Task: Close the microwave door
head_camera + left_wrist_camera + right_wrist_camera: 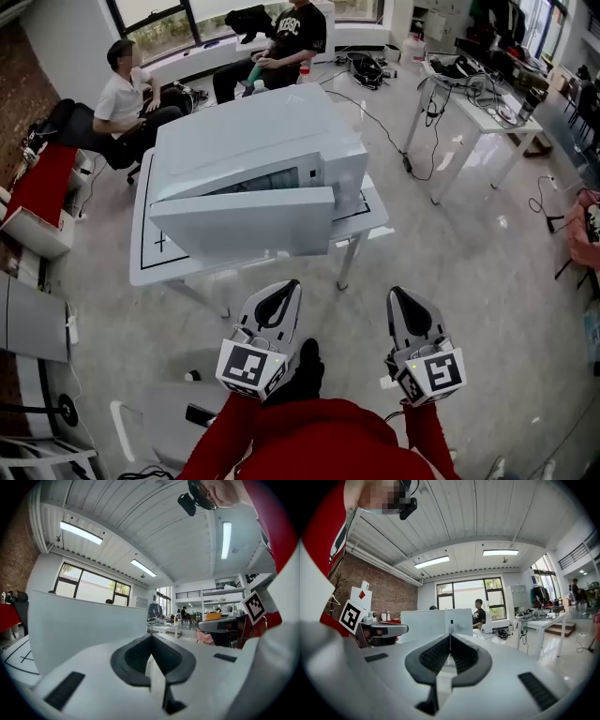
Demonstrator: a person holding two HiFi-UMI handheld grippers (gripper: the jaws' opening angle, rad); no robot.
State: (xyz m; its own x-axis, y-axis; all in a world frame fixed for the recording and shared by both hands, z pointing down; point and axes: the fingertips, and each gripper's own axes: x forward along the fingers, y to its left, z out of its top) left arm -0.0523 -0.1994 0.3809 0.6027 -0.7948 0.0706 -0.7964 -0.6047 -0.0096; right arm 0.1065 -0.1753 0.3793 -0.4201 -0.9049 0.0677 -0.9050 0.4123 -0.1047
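A white microwave [253, 141] stands on a small white table [141, 267]. Its door [244, 223] hangs open, swung out toward me over the table's front edge. Both grippers are held low near my body, well short of the table and touching nothing. My left gripper [286, 287] is shut, jaws meeting at the tip, with nothing held. My right gripper [396, 294] is likewise shut and holds nothing. In the left gripper view the left gripper [151, 637] points past the door's white panel [84, 630]. In the right gripper view the right gripper [450, 637] aims at the microwave [436, 623].
Two people sit behind the microwave's table [127, 98] [286, 42]. A second white table [487, 117] with cables stands at the back right, and cables trail on the floor [375, 122]. Red-covered furniture [42, 183] lines the left wall.
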